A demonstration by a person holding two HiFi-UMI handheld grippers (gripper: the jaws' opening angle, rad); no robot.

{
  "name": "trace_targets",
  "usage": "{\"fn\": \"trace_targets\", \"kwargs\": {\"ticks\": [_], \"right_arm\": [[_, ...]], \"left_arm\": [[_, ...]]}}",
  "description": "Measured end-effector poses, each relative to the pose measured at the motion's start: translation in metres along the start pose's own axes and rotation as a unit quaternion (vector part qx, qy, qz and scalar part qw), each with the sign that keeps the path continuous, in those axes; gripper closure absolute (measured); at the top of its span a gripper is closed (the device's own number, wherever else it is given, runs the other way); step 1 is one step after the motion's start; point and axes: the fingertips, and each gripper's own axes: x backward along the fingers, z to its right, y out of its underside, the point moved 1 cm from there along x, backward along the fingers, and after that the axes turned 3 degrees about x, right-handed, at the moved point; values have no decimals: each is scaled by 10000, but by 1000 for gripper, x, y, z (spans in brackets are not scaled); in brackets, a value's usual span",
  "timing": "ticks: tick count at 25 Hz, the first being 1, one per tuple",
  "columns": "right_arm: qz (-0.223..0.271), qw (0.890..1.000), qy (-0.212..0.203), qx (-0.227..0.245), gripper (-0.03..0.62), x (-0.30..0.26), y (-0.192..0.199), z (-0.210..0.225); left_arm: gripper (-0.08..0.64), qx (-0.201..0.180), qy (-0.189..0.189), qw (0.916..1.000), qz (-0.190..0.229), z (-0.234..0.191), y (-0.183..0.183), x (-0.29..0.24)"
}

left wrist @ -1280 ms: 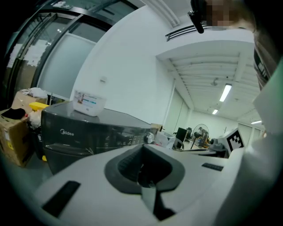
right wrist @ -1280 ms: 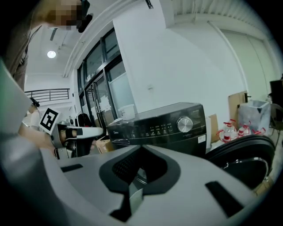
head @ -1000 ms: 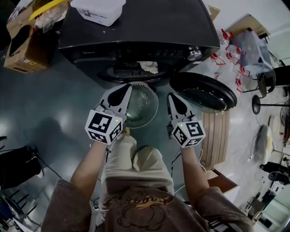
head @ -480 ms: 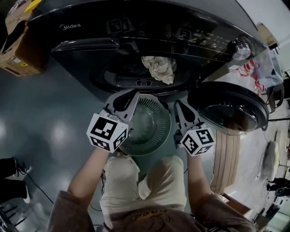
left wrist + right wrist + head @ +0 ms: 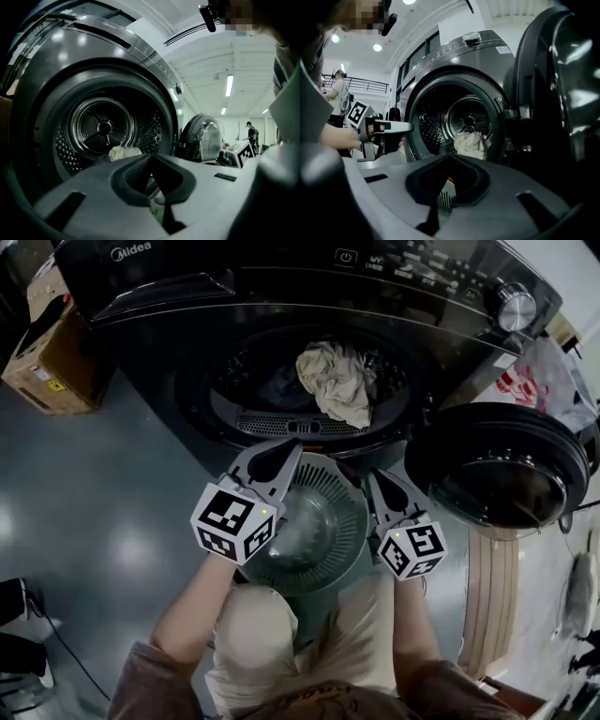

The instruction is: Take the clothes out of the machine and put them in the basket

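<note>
A cream cloth (image 5: 336,381) lies bunched at the front of the dark machine's drum (image 5: 281,390), with darker clothes behind it. It also shows low in the drum mouth as a pale lump, the cloth (image 5: 124,152) to one gripper and the cloth (image 5: 472,143) to the other. A round grey-green slatted basket (image 5: 323,486) stands on the floor just below the opening. My left gripper (image 5: 282,449) hangs over the basket's left rim, shut and holding nothing. My right gripper (image 5: 374,480) hangs over the right rim, also shut and holding nothing. Both point at the drum mouth.
The machine's round door (image 5: 502,474) stands swung open to the right, close beside my right gripper. A cardboard box (image 5: 47,352) sits on the floor at the left of the machine. My knees are directly behind the basket.
Both grippers and the head camera have sunk toward the floor. The drum opening and the cloth now fill more of the view, and the grippers sit level with the opening.
</note>
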Motion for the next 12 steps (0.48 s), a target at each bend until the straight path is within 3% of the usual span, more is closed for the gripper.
{"fn": "trace_targets", "kwargs": {"ticks": [7, 12], "right_arm": [[208, 9996, -28, -202, 595, 13, 15, 10], [167, 9997, -34, 160, 595, 13, 27, 7]], "left_arm": [[554, -31, -199, 9998, -82, 11, 20, 1], [554, -132, -439, 9989, -9, 9, 20, 6]]}}
